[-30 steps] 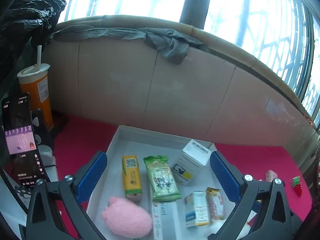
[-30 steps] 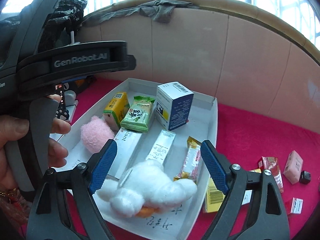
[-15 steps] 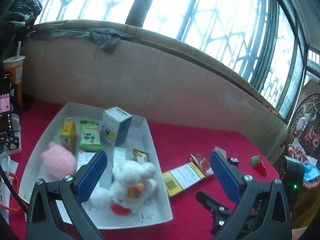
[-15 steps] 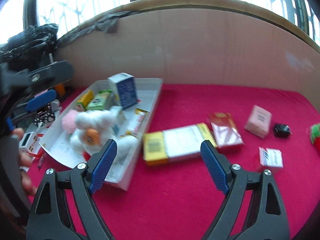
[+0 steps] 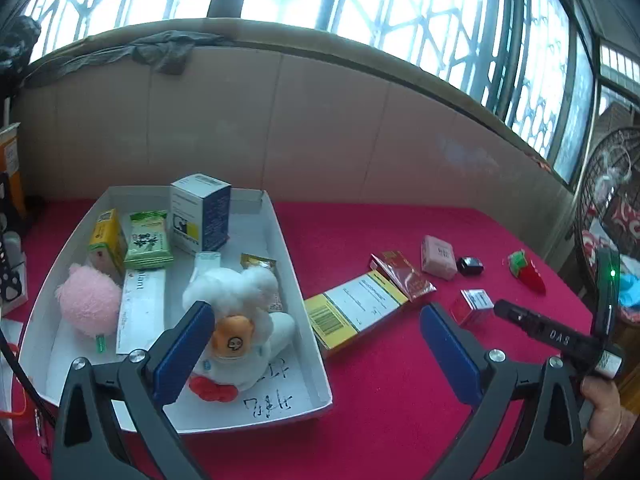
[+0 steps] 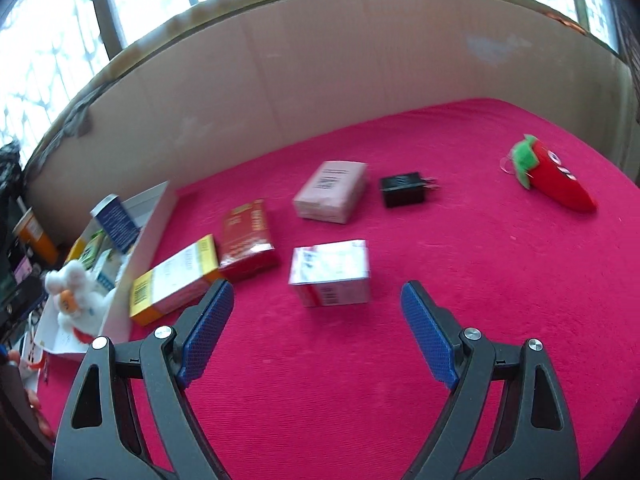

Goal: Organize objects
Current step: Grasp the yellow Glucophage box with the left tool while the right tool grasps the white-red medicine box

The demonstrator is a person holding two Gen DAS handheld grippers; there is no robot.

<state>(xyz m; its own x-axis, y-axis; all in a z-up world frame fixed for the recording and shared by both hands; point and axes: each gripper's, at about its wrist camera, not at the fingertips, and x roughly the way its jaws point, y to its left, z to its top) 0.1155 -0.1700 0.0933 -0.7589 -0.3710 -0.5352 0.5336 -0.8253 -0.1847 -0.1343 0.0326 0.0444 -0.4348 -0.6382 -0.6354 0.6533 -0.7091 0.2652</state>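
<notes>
The red worktop (image 6: 440, 320) fills the lower half of both views, backed by a tan panel across the top. At left in the left wrist view sits the white tray (image 5: 310, 368), holding a white plush toy (image 5: 240, 320) at lower centre, a pink fluffy ball (image 5: 88, 304) at its left, a blue and white box (image 5: 200, 216) standing upright at the far end, and a green packet (image 5: 148, 240) beside a yellow carton (image 5: 104, 236).

Just right of the tray, a yellow and white box (image 6: 176, 280) lies on the cloth, close against the tray's side. A red packet (image 6: 248, 240) rests against its far end. Near these lie a pink box (image 6: 332, 192), a small red and white box (image 6: 330, 272), a black charger (image 6: 404, 190) and, well apart at upper right, a red chilli plush (image 6: 556, 176).

The left tool (image 5: 316, 348) has its 2 blue pads apart with nothing between them. The right tool (image 6: 316, 332) also stands wide apart and empty, the small red and white box just beyond its tips.
</notes>
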